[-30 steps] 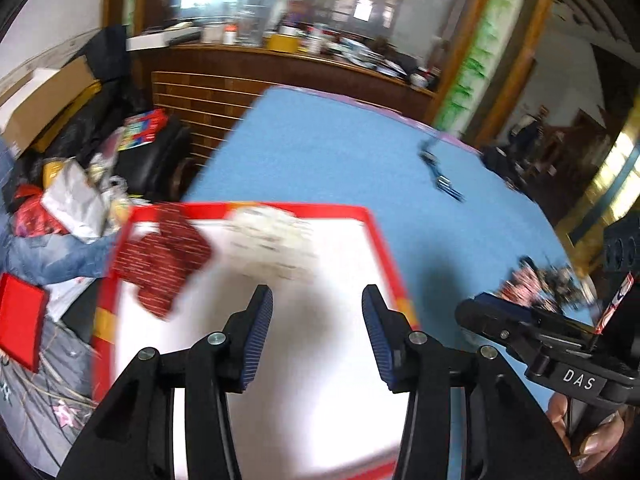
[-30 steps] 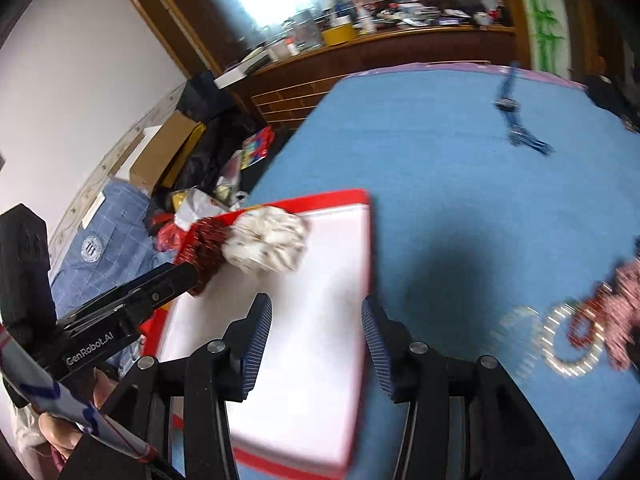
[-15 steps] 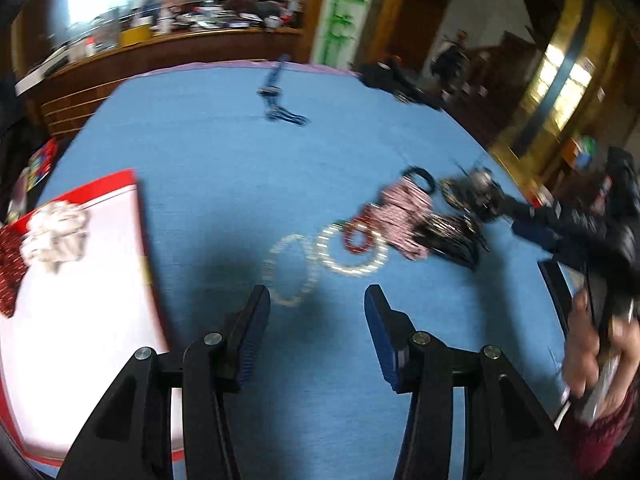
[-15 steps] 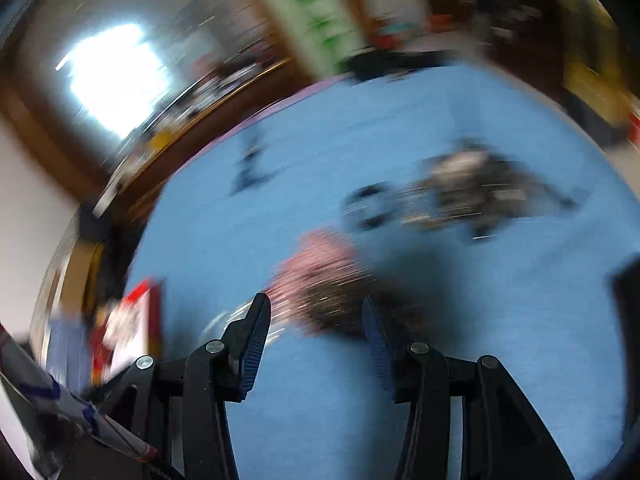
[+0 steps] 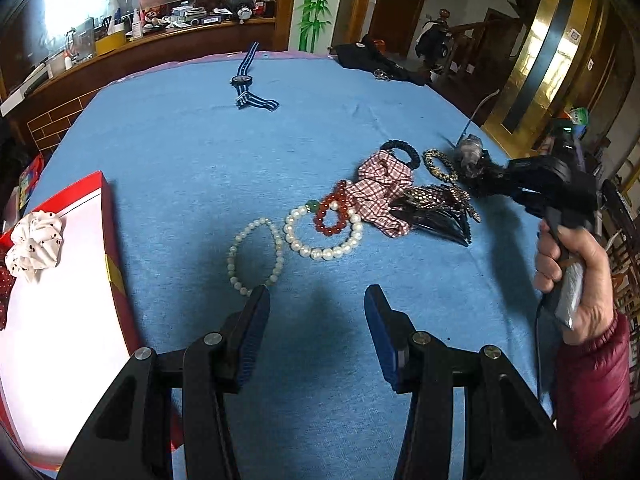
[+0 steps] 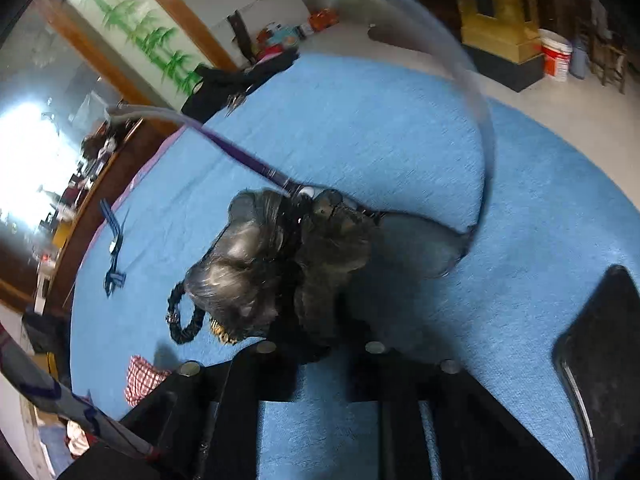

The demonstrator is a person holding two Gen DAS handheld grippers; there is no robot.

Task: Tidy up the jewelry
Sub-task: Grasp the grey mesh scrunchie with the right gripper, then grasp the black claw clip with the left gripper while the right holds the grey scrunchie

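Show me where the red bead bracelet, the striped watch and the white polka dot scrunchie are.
red bead bracelet (image 5: 320, 226), left wrist view, on its left-hand beads
striped watch (image 5: 241, 79), left wrist view, on its dial
white polka dot scrunchie (image 5: 35, 243), left wrist view, on its fabric folds

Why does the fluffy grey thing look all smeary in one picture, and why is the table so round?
Right wrist view: the grey feathered hairpiece is smeared by motion blur. Left wrist view: sharp, but the fisheye lens bends the blue table, and window glare whitens the top-left corner.
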